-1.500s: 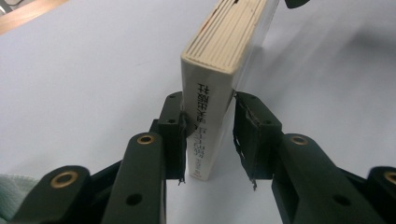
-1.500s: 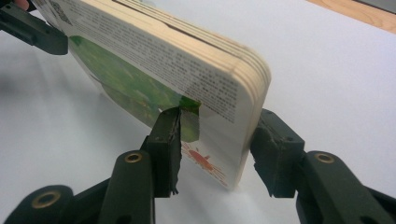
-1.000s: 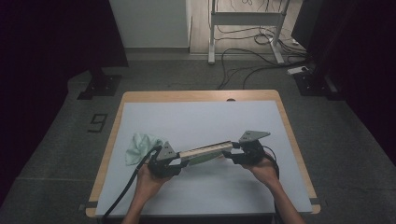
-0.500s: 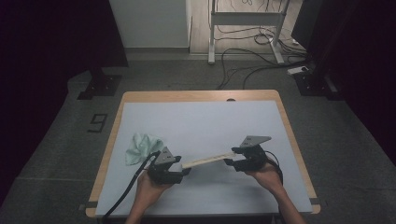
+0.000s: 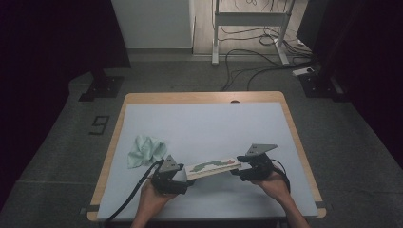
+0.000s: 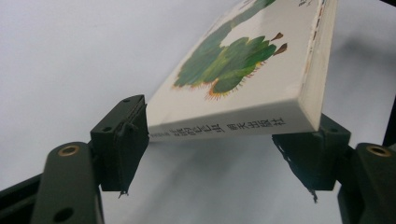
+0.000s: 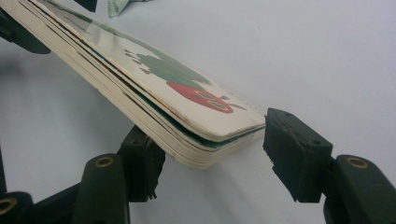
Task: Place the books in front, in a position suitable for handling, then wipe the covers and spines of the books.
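Board book (image 5: 211,167) lies level, long axis spanning left-right between grippers.

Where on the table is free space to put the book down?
Free: the far half of the mat, beyond the book and cloth, and the near strip between the two hands. Crowded: the left side by the cloth and left gripper; the right gripper sits at the book's other end.
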A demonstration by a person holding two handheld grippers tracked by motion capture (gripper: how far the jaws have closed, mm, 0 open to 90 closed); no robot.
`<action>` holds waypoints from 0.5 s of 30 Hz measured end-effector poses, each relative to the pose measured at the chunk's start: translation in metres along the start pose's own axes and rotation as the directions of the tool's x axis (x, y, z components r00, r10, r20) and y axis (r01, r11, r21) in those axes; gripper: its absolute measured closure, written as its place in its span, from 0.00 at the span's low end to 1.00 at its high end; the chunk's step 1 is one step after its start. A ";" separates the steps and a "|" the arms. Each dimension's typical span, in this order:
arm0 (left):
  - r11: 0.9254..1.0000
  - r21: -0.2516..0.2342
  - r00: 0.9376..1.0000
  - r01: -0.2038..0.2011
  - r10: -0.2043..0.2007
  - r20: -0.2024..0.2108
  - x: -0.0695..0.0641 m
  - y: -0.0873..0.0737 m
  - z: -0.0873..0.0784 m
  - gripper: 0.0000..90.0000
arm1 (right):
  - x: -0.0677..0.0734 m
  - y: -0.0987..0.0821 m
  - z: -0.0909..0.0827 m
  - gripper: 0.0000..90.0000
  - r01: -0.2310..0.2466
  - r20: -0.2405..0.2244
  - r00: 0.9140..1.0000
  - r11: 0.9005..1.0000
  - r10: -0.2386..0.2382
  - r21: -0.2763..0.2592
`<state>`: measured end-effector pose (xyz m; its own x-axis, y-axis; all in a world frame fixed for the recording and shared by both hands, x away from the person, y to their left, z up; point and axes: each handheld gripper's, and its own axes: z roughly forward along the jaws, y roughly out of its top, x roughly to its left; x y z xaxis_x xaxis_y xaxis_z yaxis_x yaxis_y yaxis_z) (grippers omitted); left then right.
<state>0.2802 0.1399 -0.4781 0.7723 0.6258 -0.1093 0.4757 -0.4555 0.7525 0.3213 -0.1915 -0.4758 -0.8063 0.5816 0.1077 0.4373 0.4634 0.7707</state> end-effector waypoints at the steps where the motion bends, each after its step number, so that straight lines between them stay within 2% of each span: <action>1: 1.000 0.003 1.000 0.002 -0.002 0.001 -0.001 -0.001 0.000 0.28 | 0.001 -0.001 0.000 0.42 -0.001 -0.003 1.000 1.000 0.001 0.001; 15: 0.998 0.048 0.999 0.039 -0.039 -0.011 -0.012 -0.018 0.005 0.24 | 0.010 -0.021 -0.002 0.41 -0.018 -0.024 1.000 1.000 0.018 0.013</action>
<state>0.2649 0.1376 -0.4937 0.7487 0.6497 -0.1316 0.5252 -0.4603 0.7157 0.3036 -0.1966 -0.4895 -0.8074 0.5740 0.1364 0.4567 0.4617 0.7604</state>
